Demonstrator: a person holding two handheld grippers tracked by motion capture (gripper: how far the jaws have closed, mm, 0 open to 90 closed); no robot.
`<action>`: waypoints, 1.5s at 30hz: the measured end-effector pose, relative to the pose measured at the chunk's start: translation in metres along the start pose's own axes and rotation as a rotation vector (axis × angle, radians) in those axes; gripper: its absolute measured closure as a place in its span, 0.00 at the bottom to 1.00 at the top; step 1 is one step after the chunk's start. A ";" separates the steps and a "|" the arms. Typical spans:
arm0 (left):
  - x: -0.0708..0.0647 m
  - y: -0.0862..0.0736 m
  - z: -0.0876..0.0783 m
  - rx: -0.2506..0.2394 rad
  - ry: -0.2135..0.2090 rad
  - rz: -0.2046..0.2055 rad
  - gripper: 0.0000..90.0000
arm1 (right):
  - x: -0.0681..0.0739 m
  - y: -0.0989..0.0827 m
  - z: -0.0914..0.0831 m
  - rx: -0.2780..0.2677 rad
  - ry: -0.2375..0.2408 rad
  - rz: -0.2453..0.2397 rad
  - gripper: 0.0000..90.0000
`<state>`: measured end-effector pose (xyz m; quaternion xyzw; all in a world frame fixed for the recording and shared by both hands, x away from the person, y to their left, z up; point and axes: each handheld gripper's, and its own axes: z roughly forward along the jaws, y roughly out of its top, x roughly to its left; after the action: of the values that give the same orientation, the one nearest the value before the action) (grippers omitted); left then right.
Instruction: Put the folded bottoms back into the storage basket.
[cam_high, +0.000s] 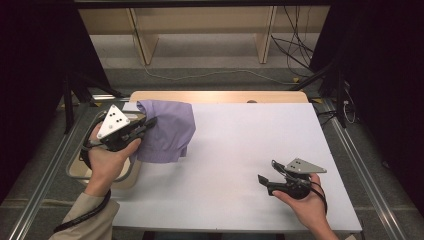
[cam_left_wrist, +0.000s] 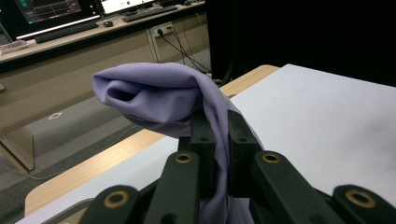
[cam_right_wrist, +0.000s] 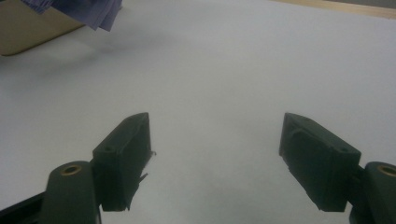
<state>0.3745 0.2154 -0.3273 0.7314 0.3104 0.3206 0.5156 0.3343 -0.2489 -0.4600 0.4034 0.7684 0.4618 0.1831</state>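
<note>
A lilac cloth (cam_high: 167, 131) hangs in the air above the left side of the white table (cam_high: 240, 150). My left gripper (cam_high: 145, 125) is shut on it, and the fabric droops down from the jaws. In the left gripper view the cloth (cam_left_wrist: 154, 95) bulges over the two black fingers (cam_left_wrist: 201, 140), which pinch a fold between them. My right gripper (cam_high: 267, 176) rests low near the table's front right, held in a hand, its jaws apart. In the right gripper view its open jaws (cam_right_wrist: 217, 158) frame bare white tabletop, and a corner of the cloth (cam_right_wrist: 88, 11) hangs at the top left.
A beige bin (cam_high: 80, 165) sits off the table's left edge, under my left hand. Its rim (cam_right_wrist: 28, 32) appears in the right gripper view. A wooden strip (cam_high: 220, 96) runs along the table's far edge. Dark stands and cables flank the table.
</note>
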 end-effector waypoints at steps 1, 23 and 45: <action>0.001 0.000 0.000 0.004 0.000 0.002 0.93 | 0.000 0.000 0.000 0.000 0.000 0.000 0.29; 0.010 0.002 -0.008 0.011 0.019 -0.003 0.93 | 0.000 0.000 0.000 -0.001 -0.002 0.000 0.29; 0.017 0.002 -0.013 0.020 0.031 -0.012 0.93 | 0.000 0.000 0.000 0.001 -0.001 -0.002 0.29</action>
<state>0.3744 0.2351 -0.3199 0.7297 0.3260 0.3259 0.5050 0.3344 -0.2490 -0.4601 0.4030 0.7690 0.4608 0.1838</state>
